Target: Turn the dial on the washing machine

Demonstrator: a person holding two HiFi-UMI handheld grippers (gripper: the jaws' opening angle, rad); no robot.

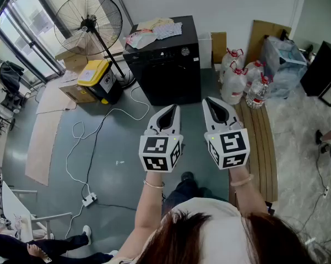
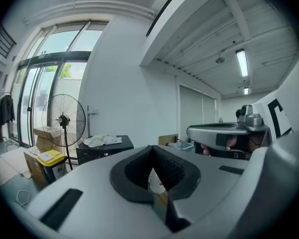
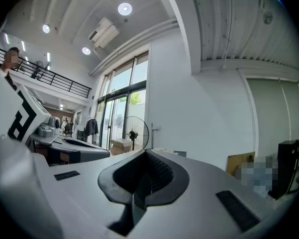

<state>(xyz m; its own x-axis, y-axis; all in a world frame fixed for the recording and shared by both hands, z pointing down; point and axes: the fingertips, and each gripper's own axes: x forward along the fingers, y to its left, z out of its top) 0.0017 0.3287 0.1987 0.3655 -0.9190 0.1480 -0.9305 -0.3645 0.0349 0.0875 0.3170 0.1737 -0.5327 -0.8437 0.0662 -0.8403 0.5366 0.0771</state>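
The black washing machine (image 1: 168, 73) stands at the upper middle of the head view, against the white wall, with crumpled cloths (image 1: 153, 31) lying on its top. Its round dial (image 1: 185, 51) sits at the right end of the control strip along the front's upper edge. Both grippers are held side by side in the centre of the frame, pointing toward the machine and well apart from it. The left gripper (image 1: 174, 108) has its jaws pressed together with nothing between them, and the right gripper (image 1: 208, 100) is likewise closed and empty. A pedestal fan (image 1: 89, 23) and a yellow-lidded bin (image 1: 97, 77) stand to the left of the machine, large water bottles (image 1: 235, 81) to its right, at the head of a slatted wooden bench (image 1: 262, 142).
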